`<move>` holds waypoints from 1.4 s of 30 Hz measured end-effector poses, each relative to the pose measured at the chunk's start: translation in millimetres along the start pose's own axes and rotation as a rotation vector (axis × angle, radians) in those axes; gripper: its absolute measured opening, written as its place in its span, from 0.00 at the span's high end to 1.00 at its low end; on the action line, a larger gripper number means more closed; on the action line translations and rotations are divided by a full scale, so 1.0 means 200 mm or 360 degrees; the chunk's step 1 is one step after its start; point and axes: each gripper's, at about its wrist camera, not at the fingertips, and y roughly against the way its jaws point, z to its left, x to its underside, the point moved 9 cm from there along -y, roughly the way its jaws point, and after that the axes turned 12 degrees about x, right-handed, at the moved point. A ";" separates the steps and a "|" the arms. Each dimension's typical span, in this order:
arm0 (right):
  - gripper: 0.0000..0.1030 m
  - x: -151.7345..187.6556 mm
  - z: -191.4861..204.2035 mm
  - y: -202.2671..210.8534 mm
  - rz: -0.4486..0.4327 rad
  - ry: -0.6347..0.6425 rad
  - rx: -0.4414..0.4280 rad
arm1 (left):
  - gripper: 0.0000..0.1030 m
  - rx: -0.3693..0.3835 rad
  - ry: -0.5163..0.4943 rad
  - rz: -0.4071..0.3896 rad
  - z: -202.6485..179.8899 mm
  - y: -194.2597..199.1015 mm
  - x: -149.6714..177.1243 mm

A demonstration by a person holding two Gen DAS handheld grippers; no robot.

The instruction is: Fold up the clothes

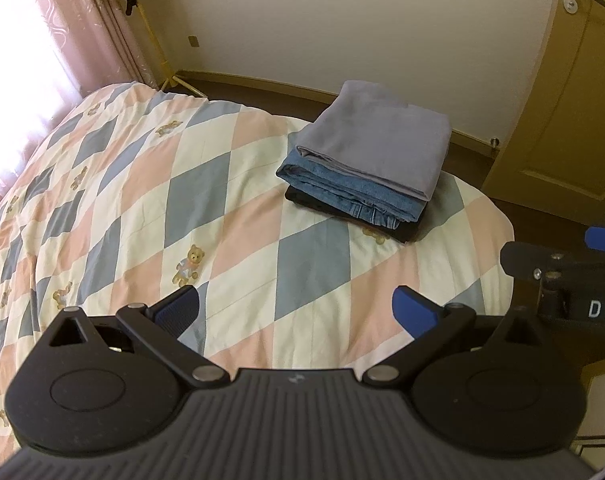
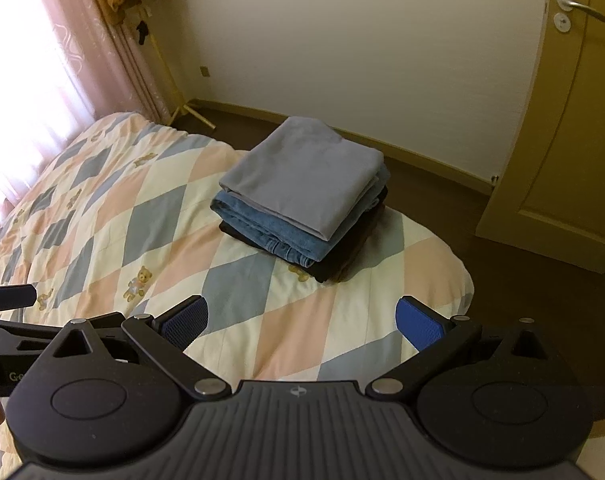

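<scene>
Left wrist view had the left gripper [image 1: 296, 312] with its blue pads spread wide and nothing between them, just hanging over the diamond-patterned quilt [image 1: 150, 216]. Same deal on the right wrist view: right gripper [image 2: 302, 324] jaws wide apart, empty, hovering above the near edge of the bed.

Moving outward, the only clothes in sight were one neat stack sitting toward the far right part of the quilt: a grey folded garment [image 2: 302, 172] on top, folded blue jeans [image 2: 270, 232] under it, and something dark [image 2: 342, 256] at the bottom. From both grippers the stack lay ahead and well apart, a bit right of centre for the left one, nearly dead ahead for the right. So I'd say the right hand was the better placed of the two to reach it. Its long side ran diagonally, near-left to far-right.

No unfolded item showed anywhere, so the folding looked pretty much done to me.
</scene>
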 end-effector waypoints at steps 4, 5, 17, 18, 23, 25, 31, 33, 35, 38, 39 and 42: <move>0.00 -0.03 -0.03 -0.02 0.0006 0.0020 -0.0011 | 0.01 -0.0009 0.0015 -0.0001 -0.03 -0.02 -0.03; 0.00 -0.04 -0.04 -0.03 0.0006 0.0025 -0.0014 | 0.01 -0.0013 0.0018 -0.0002 -0.04 -0.03 -0.04; 0.00 -0.12 -0.13 -0.13 0.0030 0.0088 -0.0030 | 0.01 -0.0023 0.0087 0.0009 -0.11 -0.12 -0.13; 0.00 -0.13 -0.13 -0.14 0.0032 0.0096 -0.0033 | 0.01 -0.0022 0.0093 0.0013 -0.11 -0.13 -0.14; 0.00 -0.17 -0.14 -0.18 0.0047 0.0135 -0.0047 | 0.01 -0.0040 0.0123 0.0032 -0.11 -0.18 -0.17; 0.00 -0.18 -0.14 -0.20 0.0053 0.0147 -0.0055 | 0.01 -0.0048 0.0132 0.0038 -0.11 -0.20 -0.18; 0.00 -0.23 -0.15 -0.26 0.0070 0.0188 -0.0081 | 0.01 -0.0084 0.0161 0.0055 -0.11 -0.26 -0.23; 0.00 -0.25 -0.16 -0.28 0.0076 0.0199 -0.0089 | 0.01 -0.0094 0.0171 0.0060 -0.11 -0.28 -0.25; 0.00 -0.27 -0.16 -0.30 0.0081 0.0211 -0.0096 | 0.01 -0.0101 0.0180 0.0064 -0.11 -0.31 -0.26; 0.00 -0.29 -0.17 -0.33 0.0089 0.0232 -0.0107 | 0.01 -0.0111 0.0190 0.0067 -0.12 -0.33 -0.29; 0.00 -0.30 -0.18 -0.34 0.0091 0.0241 -0.0110 | 0.01 -0.0115 0.0193 0.0067 -0.12 -0.34 -0.30; 0.00 -0.32 -0.19 -0.36 0.0095 0.0260 -0.0122 | 0.01 -0.0127 0.0207 0.0069 -0.13 -0.37 -0.33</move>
